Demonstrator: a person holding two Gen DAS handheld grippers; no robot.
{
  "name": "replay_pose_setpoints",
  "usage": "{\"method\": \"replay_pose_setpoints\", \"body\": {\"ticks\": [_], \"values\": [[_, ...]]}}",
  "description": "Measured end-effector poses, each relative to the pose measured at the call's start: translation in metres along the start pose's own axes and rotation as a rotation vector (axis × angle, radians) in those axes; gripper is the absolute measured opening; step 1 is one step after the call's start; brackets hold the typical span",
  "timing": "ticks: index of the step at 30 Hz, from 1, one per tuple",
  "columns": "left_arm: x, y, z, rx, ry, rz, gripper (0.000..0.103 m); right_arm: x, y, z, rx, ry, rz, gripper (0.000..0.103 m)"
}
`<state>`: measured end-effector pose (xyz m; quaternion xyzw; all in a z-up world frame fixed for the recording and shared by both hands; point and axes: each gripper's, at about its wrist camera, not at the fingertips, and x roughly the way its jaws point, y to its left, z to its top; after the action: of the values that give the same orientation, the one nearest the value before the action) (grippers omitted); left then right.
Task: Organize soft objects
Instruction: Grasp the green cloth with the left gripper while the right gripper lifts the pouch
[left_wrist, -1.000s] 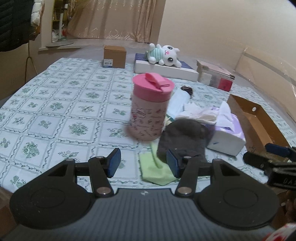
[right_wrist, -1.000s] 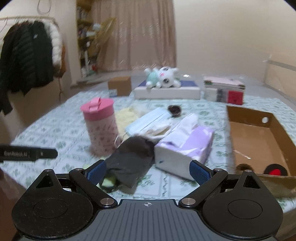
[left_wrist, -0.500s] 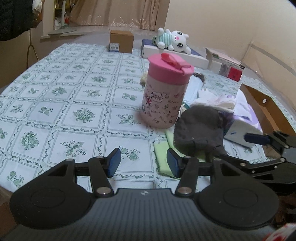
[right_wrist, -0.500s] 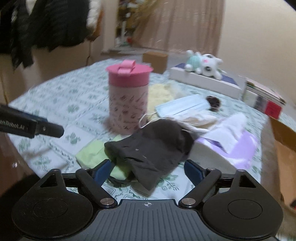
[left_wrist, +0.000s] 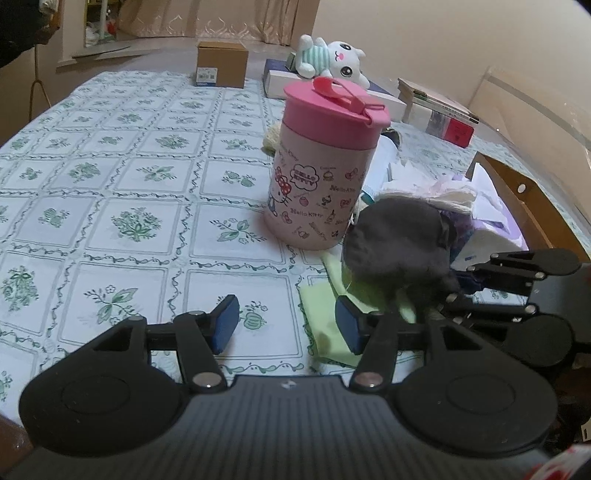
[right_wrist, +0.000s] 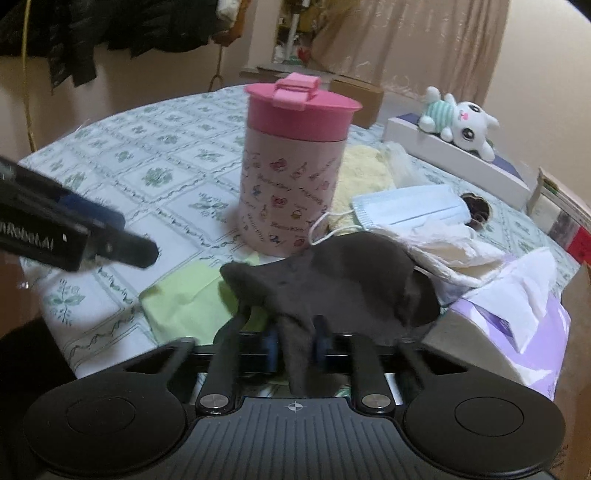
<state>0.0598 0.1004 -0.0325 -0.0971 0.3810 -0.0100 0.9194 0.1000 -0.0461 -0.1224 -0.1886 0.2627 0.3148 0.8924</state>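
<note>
A dark grey cloth (right_wrist: 332, 280) lies on a light green cloth (right_wrist: 181, 295) in front of a pink Hello Kitty canister (right_wrist: 295, 166). My right gripper (right_wrist: 295, 343) is shut on the near edge of the grey cloth. In the left wrist view the grey cloth (left_wrist: 399, 243) sits right of the canister (left_wrist: 325, 166), with the right gripper (left_wrist: 454, 291) at its right edge. My left gripper (left_wrist: 284, 325) is open and empty, low over the tablecloth just left of the green cloth (left_wrist: 328, 314). A blue face mask (right_wrist: 410, 206), a yellow towel (right_wrist: 365, 173) and white tissues (right_wrist: 458, 254) lie behind.
A purple tissue pack (right_wrist: 517, 321) lies right of the grey cloth. A plush toy (left_wrist: 328, 59) rests on a white box at the back, beside a small cardboard box (left_wrist: 221, 62) and books (left_wrist: 439, 110). A brown cardboard box (left_wrist: 524, 199) stands at the right.
My right gripper has closed on the near edge of the grey cloth; it was open before. My left gripper has moved closer to the canister and stays open.
</note>
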Motion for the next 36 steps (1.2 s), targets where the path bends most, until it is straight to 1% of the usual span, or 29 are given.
{"method": "replay_pose_setpoints", "body": {"ticks": [3, 5, 7, 10, 14, 19, 24, 27, 28, 29, 30, 31, 32, 33, 34, 36], "values": [[0.004, -0.003, 0.000, 0.014, 0.011, -0.015, 0.062, -0.012, -0.006, 0.000, 0.058, -0.019, 0.000, 0.010], [0.006, -0.007, -0.001, 0.027, 0.017, -0.031, 0.067, -0.023, -0.012, -0.002, 0.121, -0.029, 0.003, 0.009], [0.008, -0.012, -0.001, 0.046, 0.027, -0.045, 0.069, -0.037, -0.018, -0.006, 0.185, -0.037, 0.003, 0.009], [0.013, -0.024, -0.004, 0.089, 0.042, -0.072, 0.070, -0.057, -0.028, -0.015, 0.289, -0.042, 0.010, 0.009], [0.022, -0.040, -0.009, 0.144, 0.067, -0.094, 0.070, -0.079, -0.036, -0.028, 0.379, -0.039, 0.000, 0.009], [0.029, -0.062, -0.016, 0.229, 0.087, -0.095, 0.070, -0.100, -0.047, -0.038, 0.437, -0.047, -0.043, 0.009], [0.032, -0.074, -0.023, 0.291, 0.106, -0.078, 0.067, -0.107, -0.055, -0.046, 0.461, -0.043, -0.067, 0.009], [0.034, -0.076, -0.026, 0.317, 0.113, -0.059, 0.061, -0.110, -0.055, -0.049, 0.467, -0.048, -0.072, 0.009], [0.034, -0.076, -0.026, 0.325, 0.112, -0.050, 0.056, -0.111, -0.055, -0.049, 0.468, -0.049, -0.072, 0.009], [0.033, -0.076, -0.025, 0.330, 0.114, -0.044, 0.048, -0.112, -0.055, -0.049, 0.470, -0.051, -0.073, 0.009], [0.033, -0.075, -0.025, 0.333, 0.115, -0.042, 0.044, -0.113, -0.055, -0.050, 0.471, -0.053, -0.075, 0.009], [0.033, -0.075, -0.024, 0.333, 0.118, -0.044, 0.035, -0.113, -0.055, -0.050, 0.471, -0.055, -0.077, 0.009], [0.032, -0.074, -0.024, 0.333, 0.120, -0.047, 0.024, -0.113, -0.055, -0.049, 0.471, -0.056, -0.079, 0.009], [0.031, -0.074, -0.023, 0.336, 0.122, -0.049, 0.018, -0.113, -0.055, -0.049, 0.473, -0.057, -0.081, 0.009], [0.029, -0.074, -0.022, 0.337, 0.119, -0.049, 0.006, -0.114, -0.055, -0.049, 0.473, -0.060, -0.082, 0.009], [0.023, -0.073, -0.020, 0.326, 0.098, -0.057, 0.005, -0.118, -0.055, -0.048, 0.473, -0.069, -0.086, 0.009]]}}
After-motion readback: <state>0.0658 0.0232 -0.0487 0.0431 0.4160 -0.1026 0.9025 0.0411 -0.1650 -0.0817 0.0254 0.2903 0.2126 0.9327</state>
